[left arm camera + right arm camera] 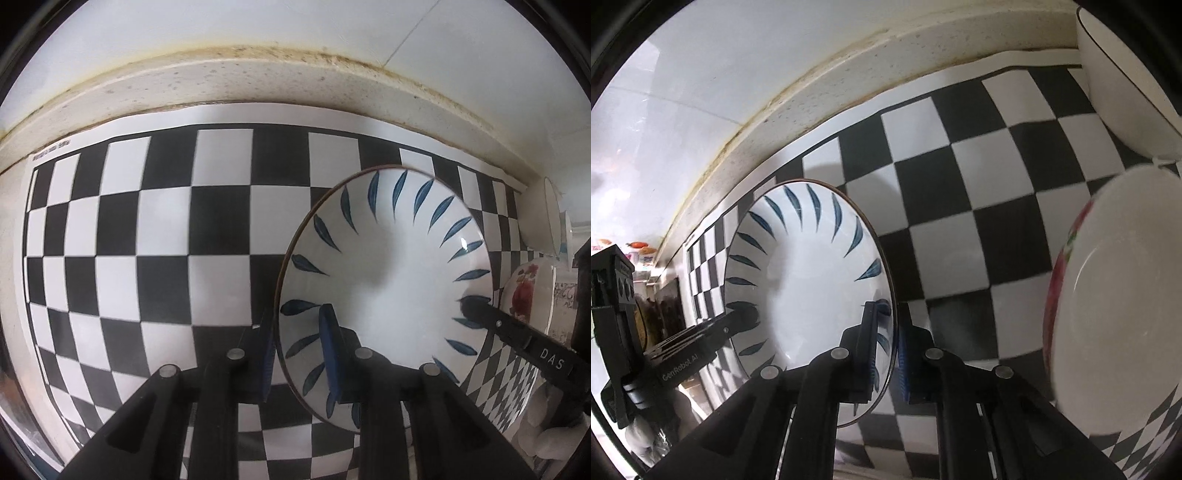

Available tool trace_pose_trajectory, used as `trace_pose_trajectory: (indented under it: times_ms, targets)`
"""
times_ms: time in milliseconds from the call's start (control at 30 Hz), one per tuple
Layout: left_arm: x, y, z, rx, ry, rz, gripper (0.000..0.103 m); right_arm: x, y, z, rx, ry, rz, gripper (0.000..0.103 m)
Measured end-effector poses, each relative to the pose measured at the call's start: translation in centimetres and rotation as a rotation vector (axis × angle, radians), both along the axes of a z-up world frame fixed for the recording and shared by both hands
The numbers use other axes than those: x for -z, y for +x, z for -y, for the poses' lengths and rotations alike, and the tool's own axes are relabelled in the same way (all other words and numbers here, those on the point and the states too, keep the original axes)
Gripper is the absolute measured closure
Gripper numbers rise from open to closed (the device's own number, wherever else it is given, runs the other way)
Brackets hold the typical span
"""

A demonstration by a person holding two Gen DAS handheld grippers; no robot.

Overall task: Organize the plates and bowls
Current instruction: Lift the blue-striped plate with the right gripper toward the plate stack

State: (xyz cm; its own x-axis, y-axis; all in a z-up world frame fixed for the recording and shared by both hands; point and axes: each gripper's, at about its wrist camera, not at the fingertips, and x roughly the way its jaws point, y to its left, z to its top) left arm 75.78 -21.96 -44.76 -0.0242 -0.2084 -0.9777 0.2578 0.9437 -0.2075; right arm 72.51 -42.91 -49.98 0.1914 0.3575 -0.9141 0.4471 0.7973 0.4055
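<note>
Blue-leaf bowl (pixel 388 280) sat over the checkered mat (pixel 147 236), opening upward, nothing inside. Left gripper (pixel 299 354) and right gripper (pixel 886 347) each pinched its rim on opposite sides, fingers clamped.

"DAS" marks the right gripper (pixel 476 310); "GenRobot.AI" marks the left gripper (pixel 742 317).
</note>
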Motion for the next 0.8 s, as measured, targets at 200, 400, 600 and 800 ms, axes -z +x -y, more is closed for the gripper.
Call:
trace_pose_trajectory:
  times_ms: [200,400,600,800]
  targets:
    - [-2.4,-2.1,-0.8,-0.005,-0.008,0.044,0.083,-1.6,-1.5,-1.2,-0.033,0.006,0.035,0.092]
    - [-5.4,-3.5,-2.2,-0.007,-0.028,0.084,0.083,-4.7,-3.5,-1.6,-0.058,-0.011,0.090,0.092]
    - [-9.4,-5.2,-3.2,-0.004,-0.059,0.132,0.083,-8.1,-6.5,-2.1,-0.072,-0.009,0.146,0.092]
    - [-12.9,-8.6,-4.1,0.008,-0.094,0.170,0.083,-11.8,-11.1,-1.9,-0.080,-0.015,0.202,0.092]
